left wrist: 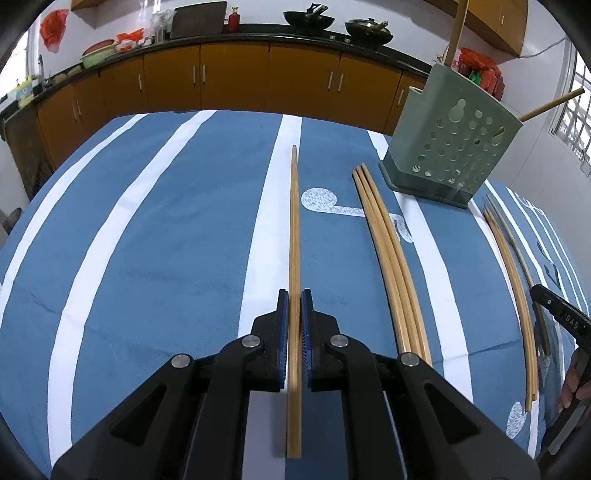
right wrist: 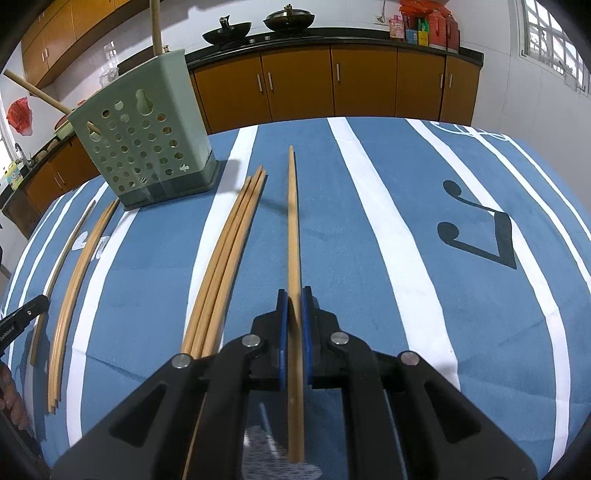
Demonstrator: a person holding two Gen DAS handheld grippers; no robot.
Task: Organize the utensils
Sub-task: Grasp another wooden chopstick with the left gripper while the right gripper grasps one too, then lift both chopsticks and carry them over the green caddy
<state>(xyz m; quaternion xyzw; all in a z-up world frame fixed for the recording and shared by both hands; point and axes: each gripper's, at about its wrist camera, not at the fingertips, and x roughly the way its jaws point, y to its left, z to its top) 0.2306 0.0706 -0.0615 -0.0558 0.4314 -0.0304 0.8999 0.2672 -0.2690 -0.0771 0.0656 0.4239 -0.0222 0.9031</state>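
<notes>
A counter point(left wrist: 147, 229) draped in a blue cloth with broad white stripes and music-note prints fills both views, with orange-brown kitchen cabinets point(left wrist: 236, 77) and two dark woks point(left wrist: 308, 18) along the wall behind it. On the cloth stands a pale green utensil holder point(left wrist: 448, 140), its wall pierced with round holes, tilted in the fisheye; two long wooden handles point(left wrist: 456, 33) stick out of its top. It sits to the right of the left tongs and to the left of the right tongs.

The utensils are long, slim bamboo chopsticks of a plain tan colour. A bundle of three point(left wrist: 391, 266) lies flat between the two tongs, its far tips near the holder's base — a further loose set point(left wrist: 517, 288) lies beside it in the left wrist view, next to the other tool's black tip at the frame edge.

The left tongs point(left wrist: 294, 295) are clamped on a single chopstick point(left wrist: 294, 221), which runs straight ahead between the blue pads, its thin end pointing away over a white stripe. The right tongs point(right wrist: 294, 293) are likewise clamped on one chopstick point(right wrist: 293, 221) — raised above the cloth, its shadow falling to the left.
</notes>
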